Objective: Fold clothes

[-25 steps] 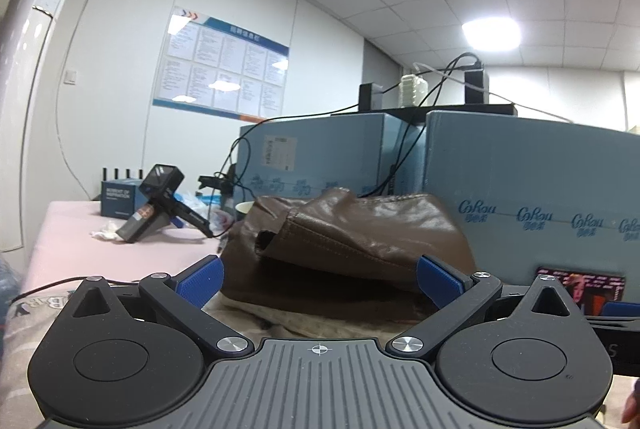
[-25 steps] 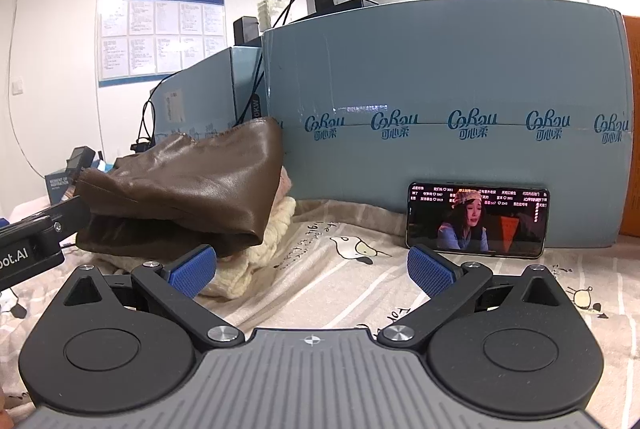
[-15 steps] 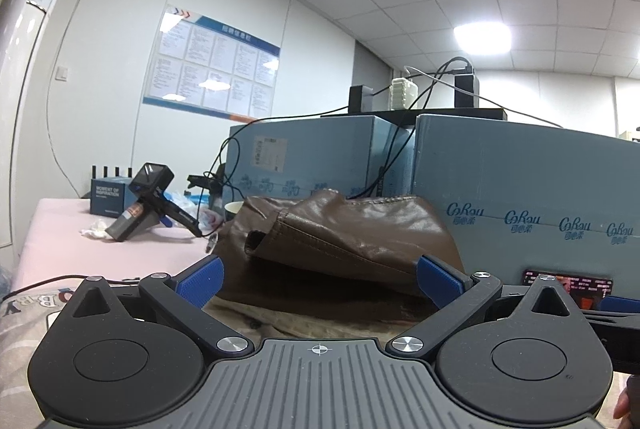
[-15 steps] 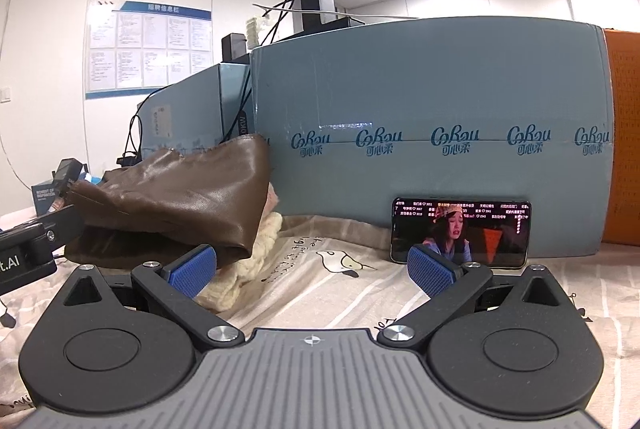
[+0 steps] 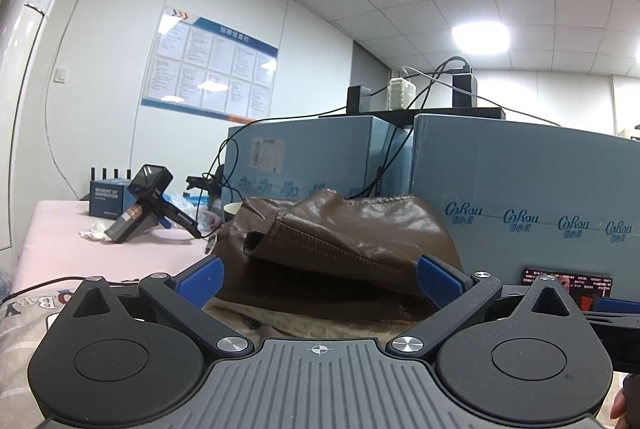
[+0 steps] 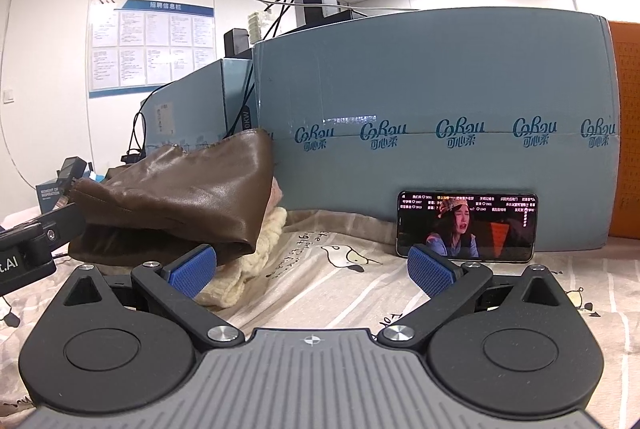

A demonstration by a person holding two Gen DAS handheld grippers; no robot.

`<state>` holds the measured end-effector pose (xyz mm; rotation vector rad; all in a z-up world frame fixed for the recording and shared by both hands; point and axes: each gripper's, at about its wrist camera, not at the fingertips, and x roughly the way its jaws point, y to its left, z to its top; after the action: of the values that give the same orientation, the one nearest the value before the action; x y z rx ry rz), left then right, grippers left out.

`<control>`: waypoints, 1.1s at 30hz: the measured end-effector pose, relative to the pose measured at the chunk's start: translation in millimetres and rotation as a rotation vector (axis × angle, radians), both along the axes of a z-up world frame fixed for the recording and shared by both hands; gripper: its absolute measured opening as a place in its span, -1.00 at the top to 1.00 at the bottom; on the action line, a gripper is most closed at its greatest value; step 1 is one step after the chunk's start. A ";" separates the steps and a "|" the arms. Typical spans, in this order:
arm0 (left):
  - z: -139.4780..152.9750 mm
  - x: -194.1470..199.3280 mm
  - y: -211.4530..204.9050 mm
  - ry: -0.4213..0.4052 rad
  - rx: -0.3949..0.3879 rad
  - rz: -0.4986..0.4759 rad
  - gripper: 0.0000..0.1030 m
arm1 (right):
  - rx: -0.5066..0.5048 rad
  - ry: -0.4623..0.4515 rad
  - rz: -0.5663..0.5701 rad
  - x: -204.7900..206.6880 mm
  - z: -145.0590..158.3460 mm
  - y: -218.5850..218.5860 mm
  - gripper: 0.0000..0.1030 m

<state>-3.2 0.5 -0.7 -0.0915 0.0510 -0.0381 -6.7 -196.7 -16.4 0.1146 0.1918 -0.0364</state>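
Both wrist views have crept nearer the heap since the earlier frames, the brown leather garment (image 5: 344,229) now looming larger and the phone (image 6: 466,227) sitting closer to the right-hand tongs.

Left gripper (image 5: 318,279) and right gripper (image 6: 312,269) each stand spread to their widest, blue pads clamping nothing. One brown leather garment lies crumpled on top of one cream knitted piece (image 6: 256,249); together they sit just left of the phone, which leans against the blue carton (image 6: 440,85) behind them. The left gripper faces the heap squarely; the right one points between heap and phone, over the printed sheet (image 6: 340,293).

Folding looks not yet begun: neither garment is spread flat or squared, nothing is stacked aside. Count: two garments, two grippers, one phone.
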 end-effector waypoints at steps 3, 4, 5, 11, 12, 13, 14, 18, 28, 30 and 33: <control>0.8 -0.1 -0.3 0.001 0.000 0.000 -1.00 | 0.000 0.001 0.003 1.3 -0.3 0.0 -1.00; 0.8 -0.1 -0.6 0.001 0.000 0.001 -1.00 | 0.000 0.002 0.003 1.6 -0.4 -0.1 -1.00; 0.8 0.0 -0.9 0.000 0.000 0.002 -1.00 | 0.001 0.003 0.003 1.7 -0.4 -0.2 -1.00; 1.6 0.2 -1.5 0.001 0.000 0.002 -1.00 | -0.003 0.003 0.004 1.9 -0.3 1.0 -1.00; 1.5 0.1 -1.6 0.000 0.000 0.002 -1.00 | -0.004 0.003 0.004 1.9 -0.2 1.3 -1.00; 1.4 0.1 -1.7 0.000 0.000 0.002 -1.00 | -0.003 0.003 0.004 1.9 -0.2 1.1 -1.00; 1.5 0.0 -1.6 0.000 0.001 0.002 -1.00 | -0.003 0.003 0.004 1.9 -0.1 1.0 -1.00; 1.5 0.2 -1.3 0.000 0.000 0.002 -1.00 | -0.003 0.001 0.004 2.0 0.0 0.7 -1.00; 1.3 -0.9 -1.6 -0.003 0.000 0.002 -1.00 | -0.004 -0.004 0.004 1.4 0.2 0.5 -1.00; 1.5 -1.1 -1.6 -0.003 0.000 0.002 -1.00 | -0.005 -0.007 0.005 0.5 0.4 0.5 -1.00; 2.0 -1.9 -1.2 -0.008 -0.003 0.003 -1.00 | -0.010 -0.019 0.003 -1.6 1.2 1.5 -1.00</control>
<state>-5.1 -0.7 1.3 -0.0943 0.0428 -0.0356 -8.3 -195.2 -15.2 0.1048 0.1728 -0.0329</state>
